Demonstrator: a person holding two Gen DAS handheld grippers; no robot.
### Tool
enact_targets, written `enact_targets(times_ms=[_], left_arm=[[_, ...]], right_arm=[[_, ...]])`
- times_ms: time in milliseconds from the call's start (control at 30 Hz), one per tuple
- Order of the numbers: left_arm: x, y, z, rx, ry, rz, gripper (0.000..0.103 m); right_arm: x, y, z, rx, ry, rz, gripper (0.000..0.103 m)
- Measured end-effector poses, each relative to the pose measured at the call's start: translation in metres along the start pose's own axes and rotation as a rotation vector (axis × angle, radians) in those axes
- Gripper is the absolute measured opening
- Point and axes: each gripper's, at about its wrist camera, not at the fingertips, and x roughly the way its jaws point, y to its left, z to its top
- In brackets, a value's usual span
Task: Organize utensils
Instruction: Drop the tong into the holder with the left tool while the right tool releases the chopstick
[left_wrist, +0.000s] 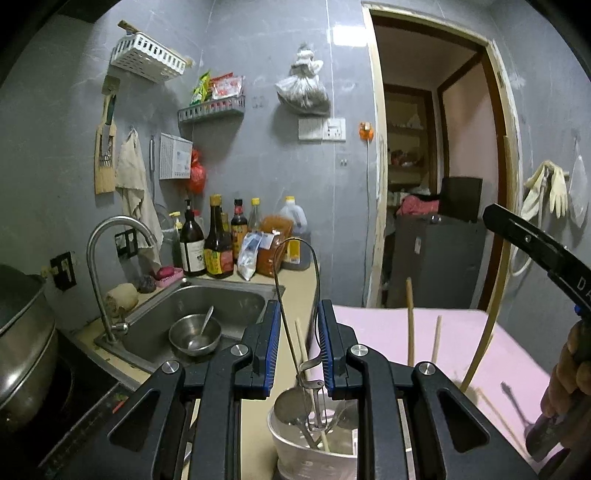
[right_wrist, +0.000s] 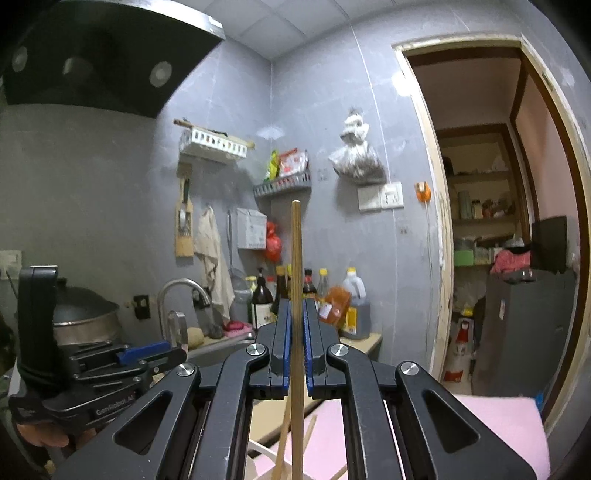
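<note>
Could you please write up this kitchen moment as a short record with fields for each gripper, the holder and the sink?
left gripper: shut on wire loop handle of a metal utensil
right gripper: shut on upright wooden chopstick
utensil holder: white, holds ladle, chopsticks
sink: steel bowl with spoon inside
surface: pink mat

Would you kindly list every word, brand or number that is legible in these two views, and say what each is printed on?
"GenRobot.AI": on the body of the left gripper, seen in the right wrist view.
"DA": cut-off letters on the right gripper's arm, seen in the left wrist view.
Labels on the sauce bottles, the snack packets and the white wall box: too small or blurred to read.
</note>
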Motion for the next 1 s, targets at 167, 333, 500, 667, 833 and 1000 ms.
enact_targets(times_ms=[167,333,500,667,833,1000], left_arm=[[0.011,-0.003,-0.015,0.005,0.041,-0.004,0.017],[0.02,-0.009,-0.025,0.029,0.076,-0.027,0.017],[0.025,-0.009,-0.03,0.016,0.109,-0.068,0.017],[0.022,-0.007,-0.032,-0.028,0.121,-0.131,0.017],[0.015,-0.008,-0.029,-0.063,0.11,-0.177,0.018],[0.002,-0.013,-0.016,-0.087,0.071,-0.2,0.024]], right_arm=[[0.008,-0.006,-0.014,0.028,0.045,0.006,0.004],[0.012,-0.009,-0.025,0.036,0.077,0.006,0.004],[0.011,-0.011,-0.037,0.037,0.108,-0.002,0.004],[0.009,-0.013,-0.044,0.036,0.128,0.004,0.004],[0.007,-0.015,-0.043,0.052,0.128,0.029,0.006],[-0.002,-0.015,-0.034,0.049,0.086,0.042,0.015]])
